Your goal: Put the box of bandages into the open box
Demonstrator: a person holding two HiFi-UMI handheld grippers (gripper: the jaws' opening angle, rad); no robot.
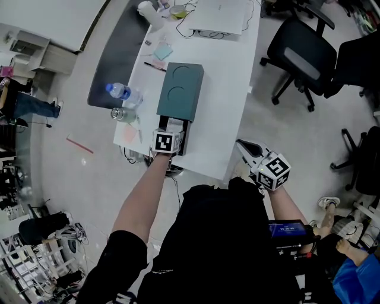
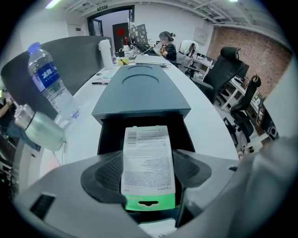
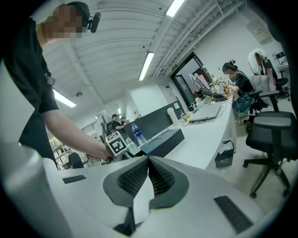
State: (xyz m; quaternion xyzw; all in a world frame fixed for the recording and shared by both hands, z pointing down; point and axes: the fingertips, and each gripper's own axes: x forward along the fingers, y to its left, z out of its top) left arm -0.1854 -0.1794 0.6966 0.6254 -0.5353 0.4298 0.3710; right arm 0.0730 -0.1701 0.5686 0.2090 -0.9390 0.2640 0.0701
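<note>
- The left gripper [image 2: 148, 169] has its two ribbed black pads closed on the box of bandages [image 2: 148, 151]. This is a flat white carton covered in fine print, with a barcode at the far end and a green hang-tab end nearest the camera.
- The carton lies level, and its far end points into the dark mouth of the open box [image 2: 142, 90]. The open box is a long, matte, teal-grey case with curved lines pressed into its lid.
- In the head view the open box [image 1: 181, 89] sits lengthwise on the smooth white table [image 1: 222, 107], with its open end toward the table's near edge, where the left gripper [image 1: 171, 127] meets it.
- To the left of the case, a clear plastic water bottle [image 2: 49, 81] with a blue cap and a glass jar [image 2: 39, 132] crowd the table's left rim. The tabletop to the right of the case is bare.
- The right gripper [image 3: 148, 174] is pressed together with nothing between its textured pads. In the head view the right gripper [image 1: 242, 144] is off the table's right corner, over the pale floor.
- A laptop [image 1: 219, 15] lies at the table's far end, and a black office chair [image 1: 300, 56] stands well apart on the right.
</note>
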